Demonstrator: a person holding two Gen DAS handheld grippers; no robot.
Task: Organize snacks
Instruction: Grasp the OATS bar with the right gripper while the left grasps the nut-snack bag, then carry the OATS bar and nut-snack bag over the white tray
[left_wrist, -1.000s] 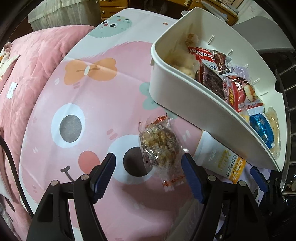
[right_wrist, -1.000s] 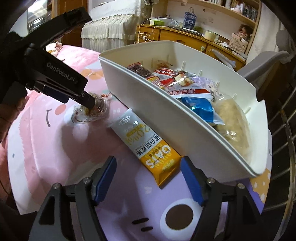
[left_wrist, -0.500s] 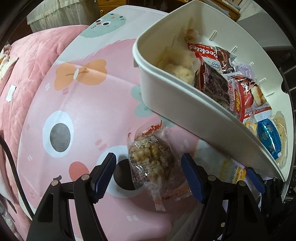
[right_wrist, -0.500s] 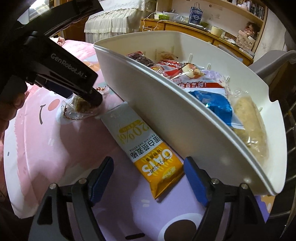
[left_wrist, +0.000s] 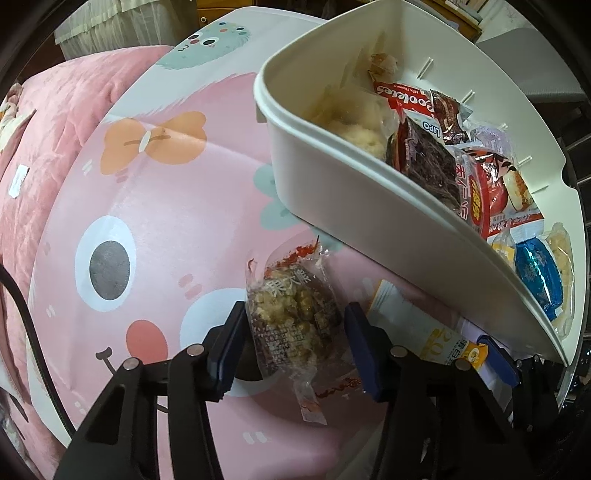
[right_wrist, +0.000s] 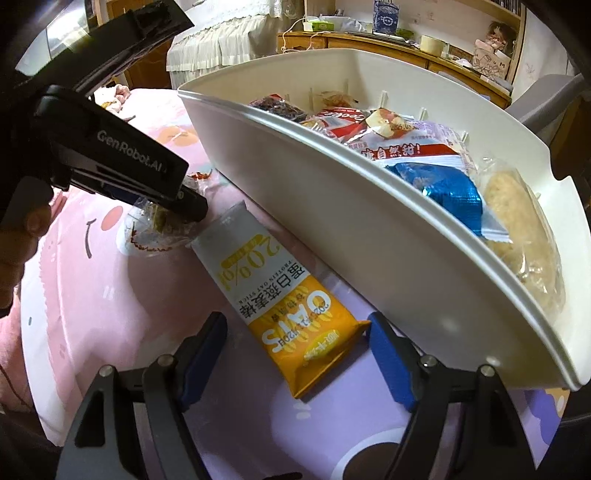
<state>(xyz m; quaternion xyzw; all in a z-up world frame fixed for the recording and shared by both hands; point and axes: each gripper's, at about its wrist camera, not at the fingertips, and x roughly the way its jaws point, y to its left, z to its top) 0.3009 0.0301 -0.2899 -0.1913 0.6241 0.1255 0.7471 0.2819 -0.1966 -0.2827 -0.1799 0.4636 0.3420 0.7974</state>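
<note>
Home bedroom: pink quilt (left_wrist: 55, 155), wooden dresser (right_wrist: 369, 48), frilled bed skirt (right_wrist: 229, 48).

My left: open pink cloth (left_wrist: 155, 206), free passage. Ahead-right: white bin (left_wrist: 332, 192) wall blocks. Oat bar (right_wrist: 291, 295) lies just beside that wall, narrow gap there. Left gripper (right_wrist: 184, 206) crowds bar's far end. Bin top open.
</note>
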